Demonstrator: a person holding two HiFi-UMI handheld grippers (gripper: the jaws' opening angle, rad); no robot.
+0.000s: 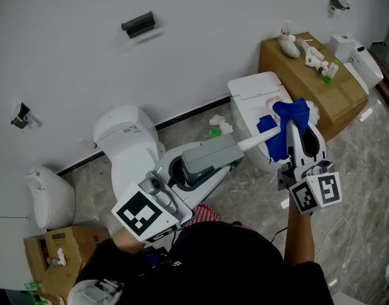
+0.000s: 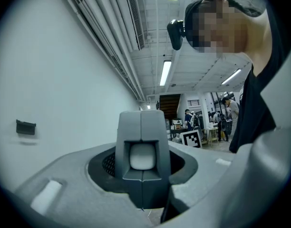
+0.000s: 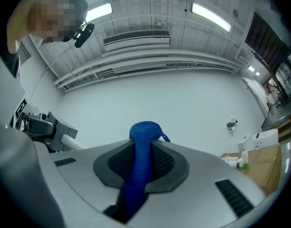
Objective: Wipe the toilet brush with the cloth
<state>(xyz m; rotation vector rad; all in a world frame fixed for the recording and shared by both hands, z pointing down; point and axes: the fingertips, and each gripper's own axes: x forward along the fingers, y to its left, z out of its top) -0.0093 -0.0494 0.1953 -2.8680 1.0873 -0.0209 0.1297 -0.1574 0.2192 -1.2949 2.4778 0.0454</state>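
While the left gripper is clamping its jaws on the toilet brush handle, the right gripper is pinching the blue cloth against the brush. Both are hanging above the white toilet.

White toilet against wall. Black holder on wall above toilet. Round white bin just left of toilet; small cardboard box lower left. Crumpled tissue on floor right of toilet. Large cardboard box far right, bottles on top.
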